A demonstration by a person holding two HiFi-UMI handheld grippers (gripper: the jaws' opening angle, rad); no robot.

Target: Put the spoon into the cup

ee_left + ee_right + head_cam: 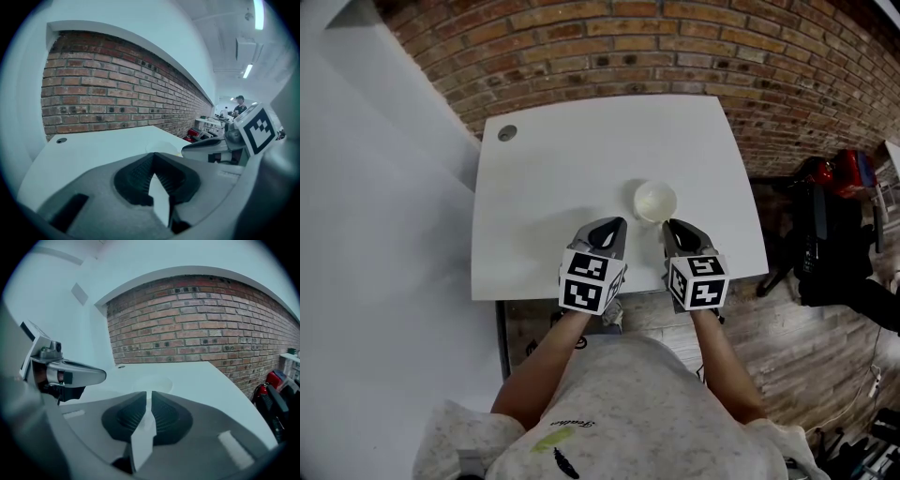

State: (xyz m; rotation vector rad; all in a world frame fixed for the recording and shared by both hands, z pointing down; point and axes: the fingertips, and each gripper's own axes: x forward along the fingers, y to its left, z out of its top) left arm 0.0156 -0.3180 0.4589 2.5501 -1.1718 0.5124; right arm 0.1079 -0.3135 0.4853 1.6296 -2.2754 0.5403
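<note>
Nearest to us, the left gripper (152, 159) has its jaws meeting at the tips, with nothing between them. The right gripper (146, 397) shows only a thin slit between its jaws, and they too are empty. Both hover over the near edge of the table (581, 150).

We find no spoon in any view, so we cannot judge its weight or stiffness. Once it appears, we expect the handle to be the place to pinch.

The cup (655, 201) stands upright just ahead of the right jaws and a little to their left, ahead and to the right of the left jaws. It is white and looks thin-walled and empty. We judge it light and easy to tip or slide, so a spoon should go in gently.

We read no brand or label on the cup. The cubes carry only square markers, and the script on our shirt is too small to read.

Beyond the jaws lies bare table, then the brick wall (628, 47).
</note>
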